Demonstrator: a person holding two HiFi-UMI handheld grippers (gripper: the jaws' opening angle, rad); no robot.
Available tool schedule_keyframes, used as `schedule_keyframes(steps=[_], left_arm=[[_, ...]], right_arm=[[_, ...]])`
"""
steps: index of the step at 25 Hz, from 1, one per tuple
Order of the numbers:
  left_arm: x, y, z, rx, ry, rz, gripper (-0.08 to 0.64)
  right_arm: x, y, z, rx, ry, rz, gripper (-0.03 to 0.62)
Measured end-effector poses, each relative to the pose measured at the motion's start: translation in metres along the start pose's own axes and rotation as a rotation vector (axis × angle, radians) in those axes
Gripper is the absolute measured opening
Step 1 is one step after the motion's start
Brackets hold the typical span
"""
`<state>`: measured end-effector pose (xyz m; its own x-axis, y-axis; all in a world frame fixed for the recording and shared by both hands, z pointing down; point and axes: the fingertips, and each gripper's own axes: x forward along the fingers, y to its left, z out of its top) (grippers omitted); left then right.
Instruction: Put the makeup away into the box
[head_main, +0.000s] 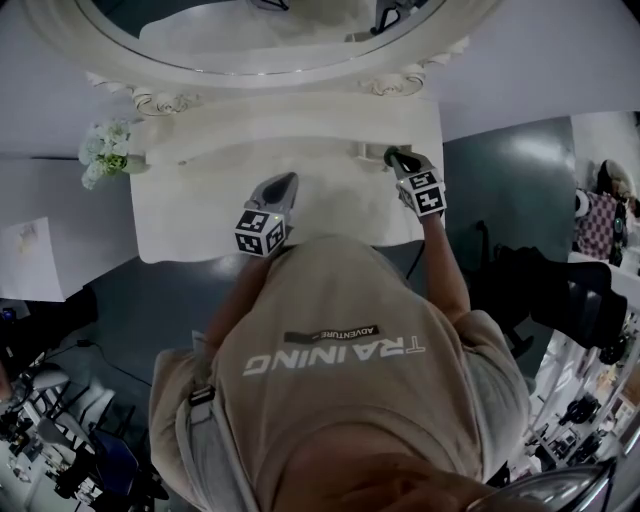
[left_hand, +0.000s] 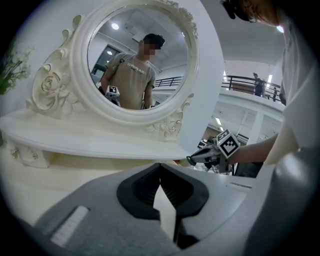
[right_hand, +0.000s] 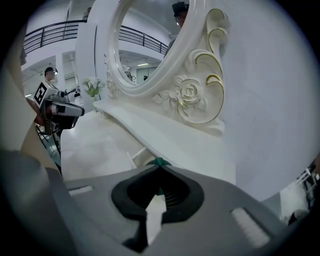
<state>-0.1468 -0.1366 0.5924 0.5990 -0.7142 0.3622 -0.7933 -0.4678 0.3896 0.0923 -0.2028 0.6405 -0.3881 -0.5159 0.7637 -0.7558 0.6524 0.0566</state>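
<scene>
Jaws shut both sides, left gripper (head_main: 288, 181) empty, right gripper (head_main: 392, 156) pinching green bit (right_hand: 159, 162), mostly hidden, open desk (head_main: 200, 205) between them

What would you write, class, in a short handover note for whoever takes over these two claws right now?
Left claw: shut, empty, over the dressing table.
Right claw: shut, empty, near the shelf below the mirror.
Makeup and box: neither shows in any view.
Done: cannot tell from these views.
Left to do: find the makeup and box, then pack.
</scene>
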Motion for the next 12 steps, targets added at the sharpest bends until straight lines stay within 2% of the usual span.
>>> schedule_keyframes(steps=[8, 12], left_arm=[[0.001, 0.003, 0.000, -0.001, 0.009, 0.005, 0.006], [0.003, 0.001, -0.002, 0.002, 0.015, 0.004, 0.006]], right_arm=[[0.023, -0.005, -0.014, 0.057, 0.103, 0.055, 0.003], [0.028, -0.011, -0.010, 0.051, 0.101, 0.049, 0.010]])
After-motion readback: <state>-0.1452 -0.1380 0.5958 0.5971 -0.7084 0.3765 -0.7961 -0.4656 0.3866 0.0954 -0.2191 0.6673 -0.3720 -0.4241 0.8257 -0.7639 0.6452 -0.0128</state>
